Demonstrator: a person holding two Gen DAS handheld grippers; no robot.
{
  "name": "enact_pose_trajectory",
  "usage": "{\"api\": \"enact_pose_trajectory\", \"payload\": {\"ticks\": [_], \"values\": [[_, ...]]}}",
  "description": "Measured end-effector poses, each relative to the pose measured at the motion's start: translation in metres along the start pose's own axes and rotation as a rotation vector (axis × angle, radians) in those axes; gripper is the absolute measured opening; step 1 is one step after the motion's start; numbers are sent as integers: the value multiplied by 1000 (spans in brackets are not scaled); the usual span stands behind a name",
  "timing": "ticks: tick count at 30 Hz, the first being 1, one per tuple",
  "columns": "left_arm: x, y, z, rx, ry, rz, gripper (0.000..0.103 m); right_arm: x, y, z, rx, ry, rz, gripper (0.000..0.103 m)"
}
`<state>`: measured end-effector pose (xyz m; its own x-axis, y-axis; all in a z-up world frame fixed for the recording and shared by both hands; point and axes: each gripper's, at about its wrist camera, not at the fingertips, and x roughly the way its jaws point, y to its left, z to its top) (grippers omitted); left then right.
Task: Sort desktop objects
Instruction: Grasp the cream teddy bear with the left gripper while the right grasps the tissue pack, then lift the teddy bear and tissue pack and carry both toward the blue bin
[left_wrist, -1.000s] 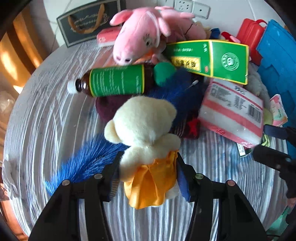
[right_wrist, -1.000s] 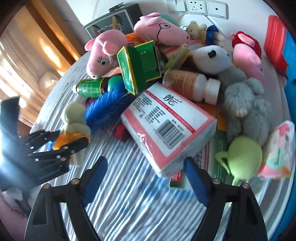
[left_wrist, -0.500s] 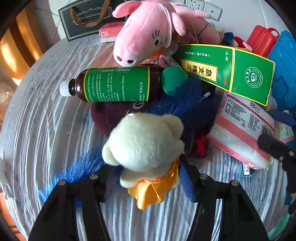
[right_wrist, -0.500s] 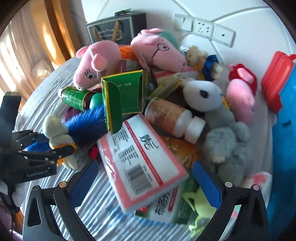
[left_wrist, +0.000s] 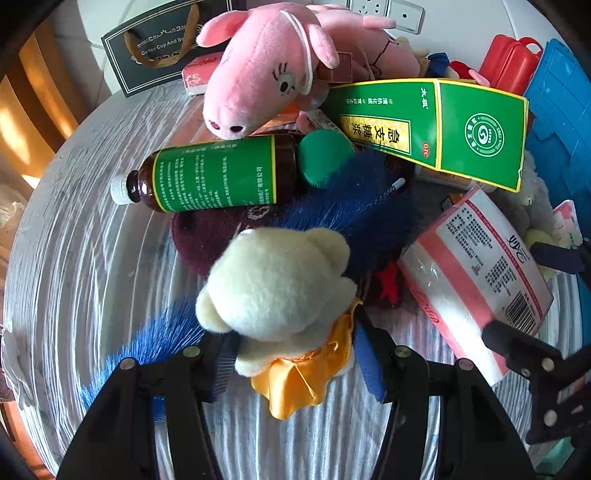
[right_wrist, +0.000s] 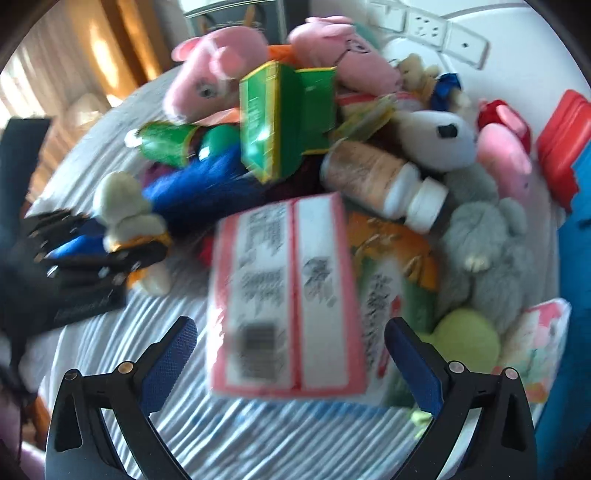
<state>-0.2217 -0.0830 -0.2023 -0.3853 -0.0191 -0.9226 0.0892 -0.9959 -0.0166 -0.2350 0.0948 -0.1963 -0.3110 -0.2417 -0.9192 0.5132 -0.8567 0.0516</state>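
Observation:
A cream teddy bear (left_wrist: 273, 284) in a yellow dress sits at the near side of the pile on the striped table (left_wrist: 74, 258). My left gripper (left_wrist: 293, 354) is shut on its body, the blue pads pressing into both sides and still closing slightly. The blurred right wrist view shows that bear (right_wrist: 122, 206) and the left gripper (right_wrist: 92, 258) at the left. A pink-and-white tissue pack (right_wrist: 288, 295) lies lengthwise between the wide-open fingers of my right gripper (right_wrist: 291, 354), with a gap at each pad. From the left wrist, the right gripper (left_wrist: 509, 295) straddles the tissue pack (left_wrist: 476, 266).
Piled behind are a green-labelled brown bottle (left_wrist: 214, 177), a pink pig plush (left_wrist: 266, 70), a green carton (left_wrist: 443, 125), a blue feather duster (left_wrist: 362, 199) and a grey plush (right_wrist: 487, 243). A dark gift bag (left_wrist: 162, 44) stands at the back, a red case (left_wrist: 509, 62) and a blue bin (left_wrist: 557, 129) at the right.
My right gripper opened wider and rolled, and it came down over the tissue pack, which now lies straight between its fingers. The left gripper kept its hold on the bear.

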Motion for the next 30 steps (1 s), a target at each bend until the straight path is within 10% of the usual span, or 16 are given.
{"api": "enact_pose_trajectory", "payload": {"ticks": [12, 20, 30], "values": [[-14, -12, -4, 24, -28, 24, 52, 22, 17, -3, 7, 42, -115, 91], [-59, -18, -18, 29, -117, 13, 29, -30, 5, -35, 83, -40, -81, 89], [-96, -17, -44, -72, -154, -4, 37, -80, 14, -66, 116, -135, -73, 89]]}}
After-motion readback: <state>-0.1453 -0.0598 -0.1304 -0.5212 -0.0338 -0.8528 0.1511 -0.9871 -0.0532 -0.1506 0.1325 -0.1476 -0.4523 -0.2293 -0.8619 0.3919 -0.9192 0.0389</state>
